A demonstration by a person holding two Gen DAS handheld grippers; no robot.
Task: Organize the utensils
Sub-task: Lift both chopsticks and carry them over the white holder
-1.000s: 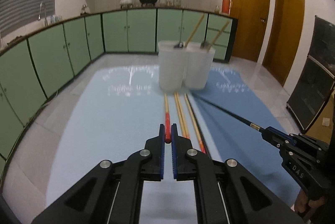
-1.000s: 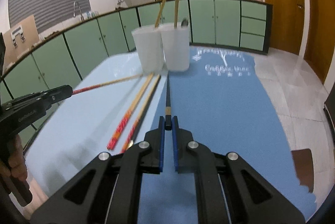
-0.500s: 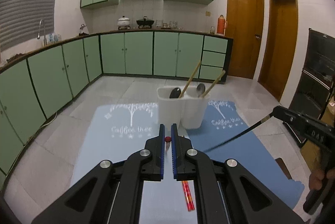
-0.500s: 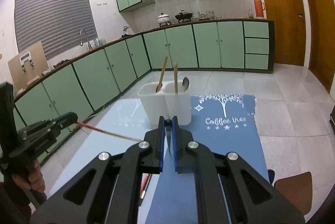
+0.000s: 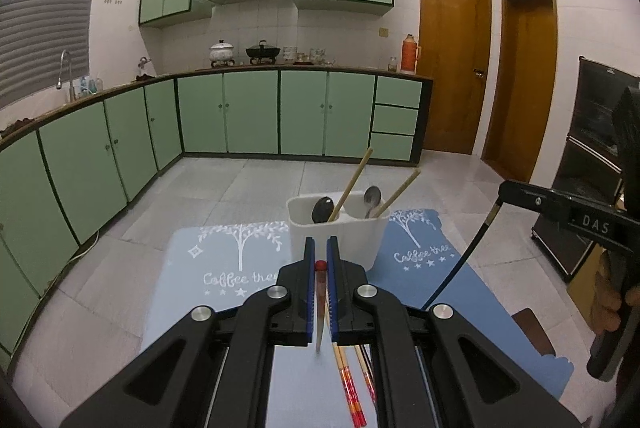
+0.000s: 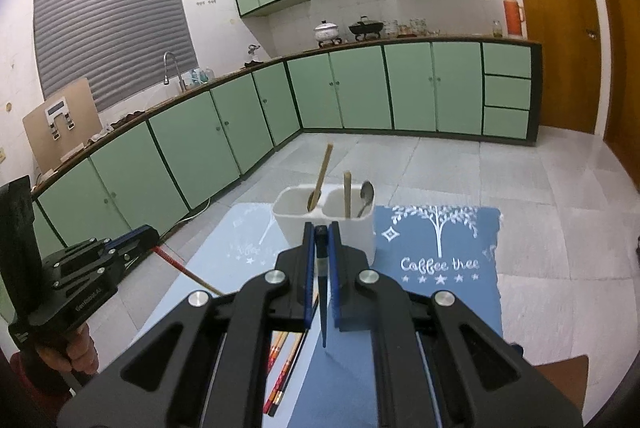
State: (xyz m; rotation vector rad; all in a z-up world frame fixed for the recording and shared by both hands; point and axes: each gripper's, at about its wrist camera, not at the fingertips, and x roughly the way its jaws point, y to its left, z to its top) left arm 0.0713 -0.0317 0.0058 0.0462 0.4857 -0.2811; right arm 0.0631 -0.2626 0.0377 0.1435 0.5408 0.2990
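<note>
Both grippers clamped, one chopstick each, raised above mats.

L gripper: fingers nearly closed, pinching a red-tipped chopstick near its top end; shaft hangs down btwn the fingers, tip clear of the mat. R gripper: fingers narrow, pinching a black chopstick near its top; point hangs free above the dark blue mat. White two-cell holder stands at the seam w/ the light blue mat; each cell holds a spoon and a bamboo stick. Remaining chopsticks lie loose on the mats, under the grippers.
</note>
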